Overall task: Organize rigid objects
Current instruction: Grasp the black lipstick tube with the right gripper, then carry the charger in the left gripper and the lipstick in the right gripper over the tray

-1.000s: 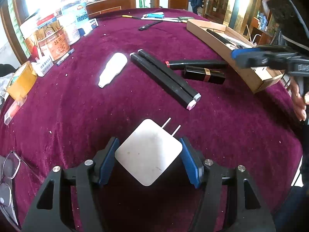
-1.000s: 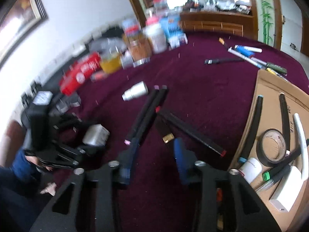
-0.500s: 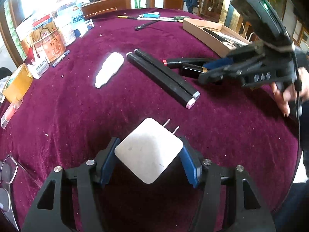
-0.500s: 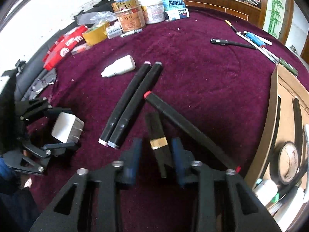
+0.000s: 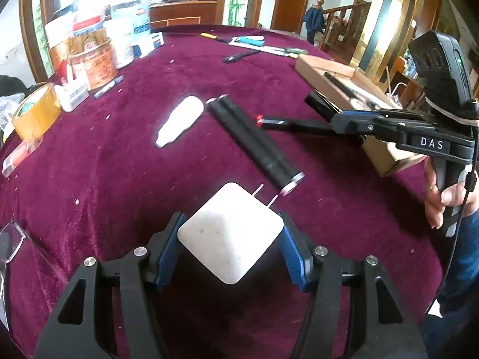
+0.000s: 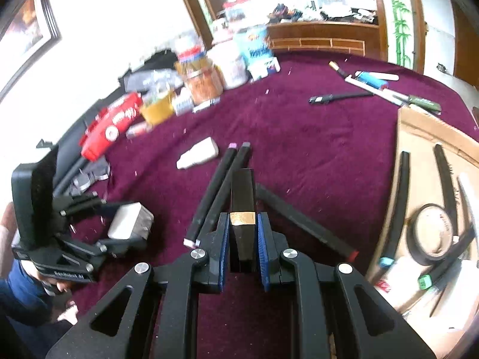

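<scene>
Meanwhile, both claws had something in their grip

Meanwhile the left gripper (image 5: 230,245) held a white wall charger (image 5: 230,233) cornerwise between its blue pads, prongs pointing away, above the purple tablecloth (image 5: 119,179). The right gripper (image 6: 244,245) had just closed its jaws narrowly on a black lipstick tube (image 6: 243,197) with a gold band, and the tube stuck out forward past the fingertips. Two black markers (image 6: 218,191) lay side by side on the cloth just left of the tube, with a white bottle (image 6: 199,154) beyond them. A red-tipped marker (image 6: 302,218) lay slantwise to the right, near the cardboard box (image 6: 419,137), which already held pens and a roll of tape (image 6: 434,230). Jars and tins (image 5: 95,62) crowded the far left edge of the table
</scene>
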Demonstrator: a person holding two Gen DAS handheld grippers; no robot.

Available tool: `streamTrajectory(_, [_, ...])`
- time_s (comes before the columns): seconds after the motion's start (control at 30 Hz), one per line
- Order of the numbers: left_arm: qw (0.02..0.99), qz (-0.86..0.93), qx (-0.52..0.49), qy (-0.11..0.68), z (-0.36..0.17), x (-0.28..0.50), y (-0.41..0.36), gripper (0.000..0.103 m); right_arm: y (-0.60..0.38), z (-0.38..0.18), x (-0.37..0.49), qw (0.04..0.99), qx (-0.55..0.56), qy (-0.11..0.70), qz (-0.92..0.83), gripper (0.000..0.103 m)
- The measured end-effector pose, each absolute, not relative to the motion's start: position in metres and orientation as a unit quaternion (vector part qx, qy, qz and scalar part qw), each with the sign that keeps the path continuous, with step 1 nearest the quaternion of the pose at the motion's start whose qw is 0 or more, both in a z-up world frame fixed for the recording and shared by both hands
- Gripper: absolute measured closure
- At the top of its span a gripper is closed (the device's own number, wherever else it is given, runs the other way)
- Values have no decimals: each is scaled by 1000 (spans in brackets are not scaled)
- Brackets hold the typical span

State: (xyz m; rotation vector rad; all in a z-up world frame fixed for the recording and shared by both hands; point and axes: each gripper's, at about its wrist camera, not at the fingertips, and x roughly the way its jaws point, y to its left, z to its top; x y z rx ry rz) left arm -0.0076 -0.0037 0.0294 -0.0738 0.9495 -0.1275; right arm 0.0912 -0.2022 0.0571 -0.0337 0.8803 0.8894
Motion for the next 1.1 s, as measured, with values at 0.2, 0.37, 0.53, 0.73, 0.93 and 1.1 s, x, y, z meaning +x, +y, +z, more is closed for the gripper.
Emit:
streamTrajectory(0.2, [891,-100,-25,442,54,7,-39,43,-235,71,107,827,35,400,393,88])
streamTrajectory(0.37, [892,-141,-17,428,73,23,-76,43,-260,78,119,839,68,392,372,88])
streamTrajectory(0.53, [889,-175,-5,424,87,43,-115,43,-289,83,134,849,103,389,343,88])
streamTrajectory(0.73, [877,-205,1,434,91,80,-159,43,-342,82,157,865,155,387,280,88])
streamTrajectory(0.93, [868,-219,-7,446,86,131,-194,43,-391,70,180,874,183,400,207,88])
streamTrajectory(1.1, [864,-210,-12,457,80,171,-210,43,-405,61,188,874,184,414,176,88])
